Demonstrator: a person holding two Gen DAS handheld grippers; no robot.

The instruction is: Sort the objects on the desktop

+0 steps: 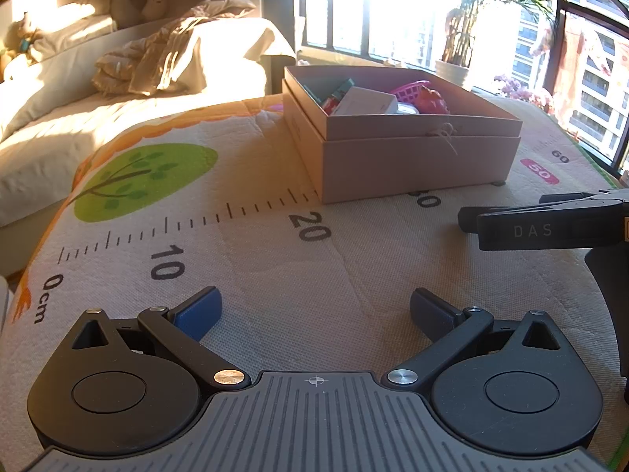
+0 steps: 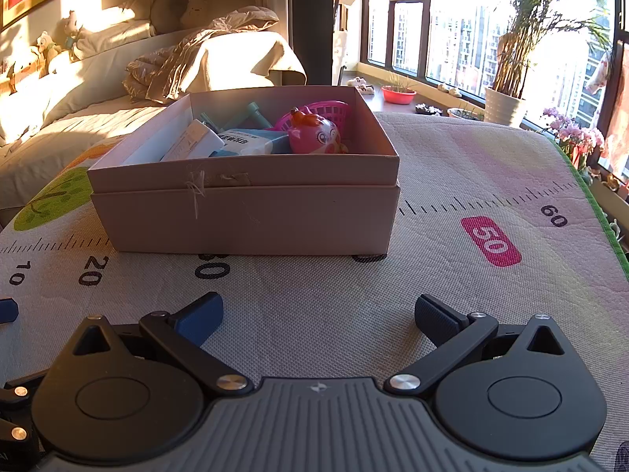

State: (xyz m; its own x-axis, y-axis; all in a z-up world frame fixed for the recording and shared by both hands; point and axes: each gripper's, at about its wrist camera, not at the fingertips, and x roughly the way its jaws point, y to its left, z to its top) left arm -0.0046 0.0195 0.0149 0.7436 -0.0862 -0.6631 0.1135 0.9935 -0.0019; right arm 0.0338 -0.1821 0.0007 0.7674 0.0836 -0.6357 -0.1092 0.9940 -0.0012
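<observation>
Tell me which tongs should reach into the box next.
Probably the right tongs: open, empty, squarely facing the cardboard box and pink toy. The left tongs, also open, see it off to the right.

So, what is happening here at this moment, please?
A person is sorting objects into a cardboard box on a play mat. The box already holds a pink toy, a pink basket and some packages. The left hand-held gripper and right hand-held gripper are open, holding nothing, above the mat.
</observation>
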